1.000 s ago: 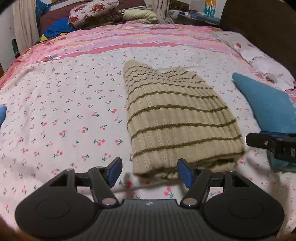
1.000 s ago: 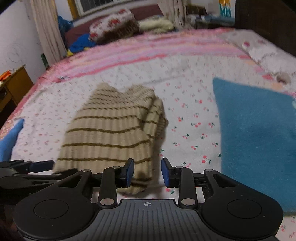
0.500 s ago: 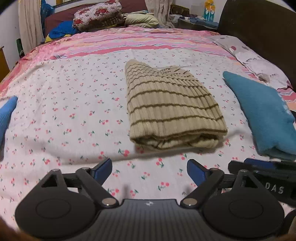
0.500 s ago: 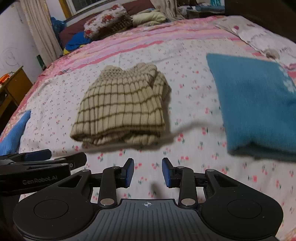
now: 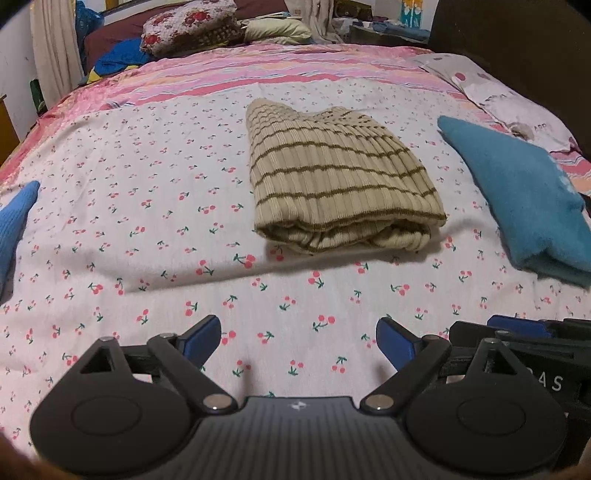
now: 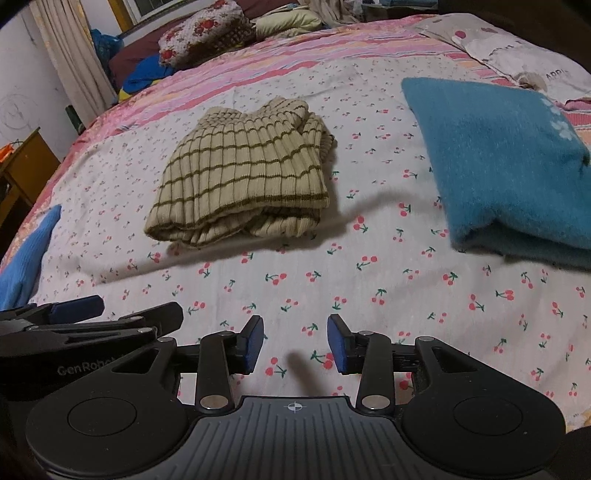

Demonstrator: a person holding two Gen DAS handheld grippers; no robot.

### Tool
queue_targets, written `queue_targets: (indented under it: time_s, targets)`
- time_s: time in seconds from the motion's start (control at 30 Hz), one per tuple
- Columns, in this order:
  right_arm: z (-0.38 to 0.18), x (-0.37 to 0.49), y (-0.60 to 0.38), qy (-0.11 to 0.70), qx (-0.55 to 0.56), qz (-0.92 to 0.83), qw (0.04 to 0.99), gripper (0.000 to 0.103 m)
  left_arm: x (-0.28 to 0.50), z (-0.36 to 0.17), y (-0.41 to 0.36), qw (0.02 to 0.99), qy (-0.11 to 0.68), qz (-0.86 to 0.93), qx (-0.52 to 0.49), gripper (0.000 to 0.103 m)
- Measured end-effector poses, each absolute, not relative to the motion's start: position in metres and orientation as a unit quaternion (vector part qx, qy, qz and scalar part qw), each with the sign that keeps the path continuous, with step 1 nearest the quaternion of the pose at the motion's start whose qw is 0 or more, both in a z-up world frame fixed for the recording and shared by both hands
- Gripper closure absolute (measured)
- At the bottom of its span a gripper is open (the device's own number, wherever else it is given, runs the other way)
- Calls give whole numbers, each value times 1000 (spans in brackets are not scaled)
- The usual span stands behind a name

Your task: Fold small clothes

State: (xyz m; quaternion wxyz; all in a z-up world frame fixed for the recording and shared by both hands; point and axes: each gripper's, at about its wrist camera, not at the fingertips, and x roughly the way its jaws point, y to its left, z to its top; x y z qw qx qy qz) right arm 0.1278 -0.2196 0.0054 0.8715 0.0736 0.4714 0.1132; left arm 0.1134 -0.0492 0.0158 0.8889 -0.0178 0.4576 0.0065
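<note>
The left gripper (image 5: 298,338) is wide open and holds nothing. The right gripper (image 6: 295,345) has just been opening, with nothing between its jaws. The folded tan striped knit top (image 5: 340,181) lies mid-frame on the cherry-print bedsheet (image 5: 147,221). A careless bump could undo its loose bottom fold.

Left tool (image 5: 298,338), right tool (image 6: 295,345) agape, empty

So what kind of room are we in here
Most likely a bedroom: the striped beige ribbed knit lies folded on a cherry-print white bedsheet, floral pillows are piled at the far end, and a cream curtain hangs by the wall.
</note>
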Motion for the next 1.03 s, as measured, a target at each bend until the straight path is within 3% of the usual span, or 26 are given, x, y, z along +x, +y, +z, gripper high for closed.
queue_targets:
  time_s: [1.03]
  targets:
    - [6,118,-217,475,73,107,871,65,101,19,-51,894,448,12,-17,7]
